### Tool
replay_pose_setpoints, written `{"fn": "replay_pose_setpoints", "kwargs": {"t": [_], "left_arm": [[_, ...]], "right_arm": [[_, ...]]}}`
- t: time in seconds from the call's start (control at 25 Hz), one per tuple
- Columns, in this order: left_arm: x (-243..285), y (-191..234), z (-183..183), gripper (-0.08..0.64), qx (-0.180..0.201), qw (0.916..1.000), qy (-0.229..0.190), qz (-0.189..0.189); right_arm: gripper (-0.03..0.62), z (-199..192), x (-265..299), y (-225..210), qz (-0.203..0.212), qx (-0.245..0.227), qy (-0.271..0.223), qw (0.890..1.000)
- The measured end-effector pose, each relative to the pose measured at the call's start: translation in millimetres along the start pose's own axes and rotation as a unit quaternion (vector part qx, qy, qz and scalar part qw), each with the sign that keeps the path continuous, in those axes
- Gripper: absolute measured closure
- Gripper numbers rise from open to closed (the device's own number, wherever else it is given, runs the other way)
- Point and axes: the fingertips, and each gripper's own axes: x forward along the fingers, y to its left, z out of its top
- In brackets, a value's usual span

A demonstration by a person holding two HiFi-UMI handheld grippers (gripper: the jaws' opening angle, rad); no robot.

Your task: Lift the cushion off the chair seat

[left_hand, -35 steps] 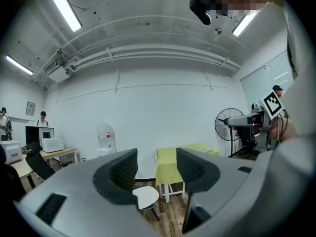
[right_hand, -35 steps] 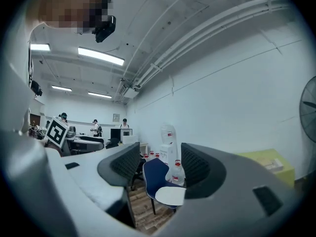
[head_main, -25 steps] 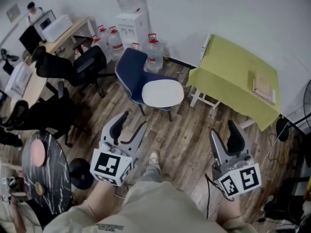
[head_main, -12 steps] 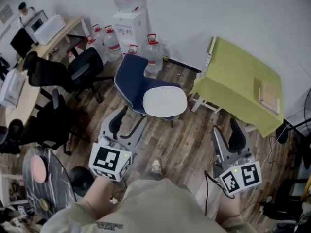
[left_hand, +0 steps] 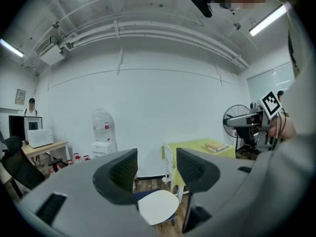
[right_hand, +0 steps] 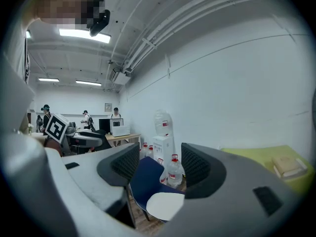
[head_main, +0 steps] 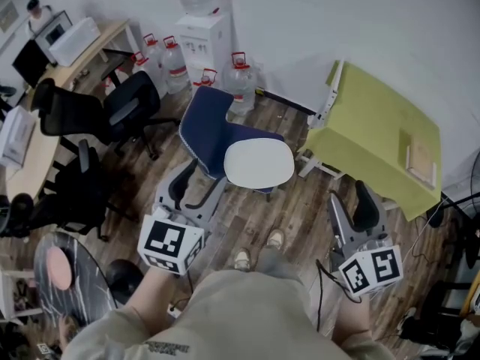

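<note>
From the head view, we hold the left gripper [head_main: 196, 190] and right gripper [head_main: 352, 205] short of the blue chair [head_main: 204, 122], both unclenched and empty. The white cushion [head_main: 259, 163] lies untouched on the seat. It looks thin and flat, so our jaws may skid over its edge.

In the left gripper view, the jaws stand apart with the cushion low and distant between them. Closing early would catch nothing.

In the right gripper view, the gap frames the chair back. A one-sided lift could tip the cushion or drag the chair.
</note>
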Motion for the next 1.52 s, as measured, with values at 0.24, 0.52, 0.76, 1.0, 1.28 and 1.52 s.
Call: {"fn": "replay_pose_setpoints", "kwargs": {"t": [0.24, 0.52, 0.76, 1.0, 1.28, 1.52], "left_arm": [[47.1, 15.2, -2.2, 0.314, -0.007, 0.9997, 0.020, 0.009], [102.7, 26.7, -18.0, 0.313, -0.017, 0.9984, 0.050, 0.019], [171.3, 52.3, -30.7, 0.313, -0.040, 0.9956, 0.074, 0.041], [253.7, 67.7, -70.2, 0.313, -0.060, 0.9879, 0.130, 0.059], [341.0, 85.8, -144.9, 0.312, -0.114, 0.9671, 0.213, 0.080], [401.0, 103.2, -203.5, 0.312, -0.130, 0.9497, 0.268, 0.098]], "right_arm": [[0.330, -10.8, 49.3, -34.2, 0.010, 0.015, 0.020, 1.000], [0.330, -32.6, 107.2, -77.1, 0.025, 0.026, 0.042, 0.998], [0.330, -62.0, 182.7, -122.1, 0.047, 0.043, 0.080, 0.995], [0.330, -111.6, 259.9, -180.8, 0.062, 0.070, 0.131, 0.987], [0.330, -189.4, 346.6, -227.1, 0.092, 0.082, 0.213, 0.969], [0.328, -262.3, 403.7, -244.3, 0.135, 0.067, 0.280, 0.948]]}}
